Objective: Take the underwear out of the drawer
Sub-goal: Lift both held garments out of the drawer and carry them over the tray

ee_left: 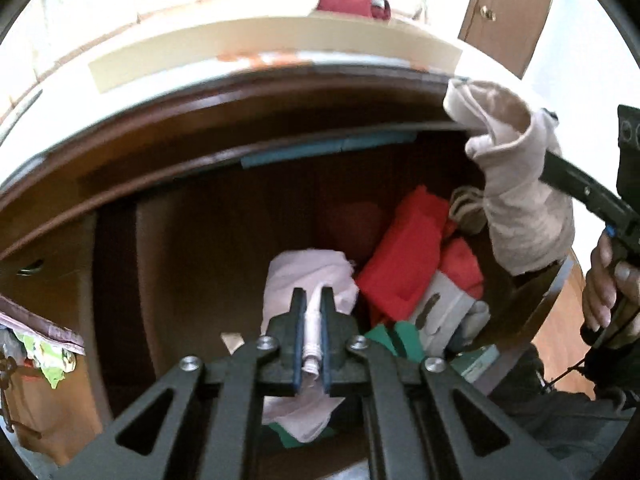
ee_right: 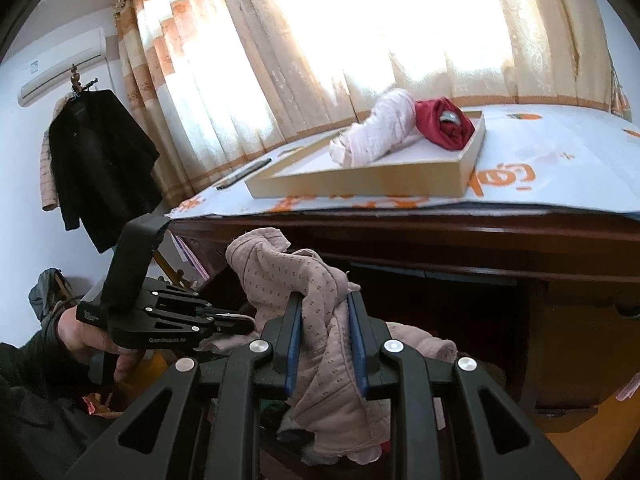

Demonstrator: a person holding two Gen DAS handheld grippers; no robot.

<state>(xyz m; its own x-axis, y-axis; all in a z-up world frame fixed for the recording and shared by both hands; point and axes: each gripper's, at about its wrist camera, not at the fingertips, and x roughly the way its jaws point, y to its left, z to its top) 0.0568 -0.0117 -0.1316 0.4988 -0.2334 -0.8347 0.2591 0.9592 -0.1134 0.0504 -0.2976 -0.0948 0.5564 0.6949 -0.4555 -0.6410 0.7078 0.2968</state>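
Observation:
The left wrist view looks down into the open wooden drawer (ee_left: 208, 248). My left gripper (ee_left: 313, 296) is shut on a fold of a white, pale pink piece of underwear (ee_left: 308, 272) lying in it. Beside that lie a red garment (ee_left: 404, 256) and a green one (ee_left: 396, 340). My right gripper (ee_right: 325, 300) is shut on a beige dotted piece of underwear (ee_right: 320, 344), held above the drawer's right side; the beige underwear (ee_left: 516, 184) hides the fingertips in the left wrist view. The left gripper (ee_right: 236, 322) reaches in from the left.
On the desk top stands a shallow wooden tray (ee_right: 360, 184) holding a rolled pink garment (ee_right: 376, 132) and a dark red one (ee_right: 444, 124). A dark flat object (ee_right: 244, 174) lies left of it. A black coat (ee_right: 100, 168) hangs on the left wall. A person's hand (ee_left: 600, 292) grips the right handle.

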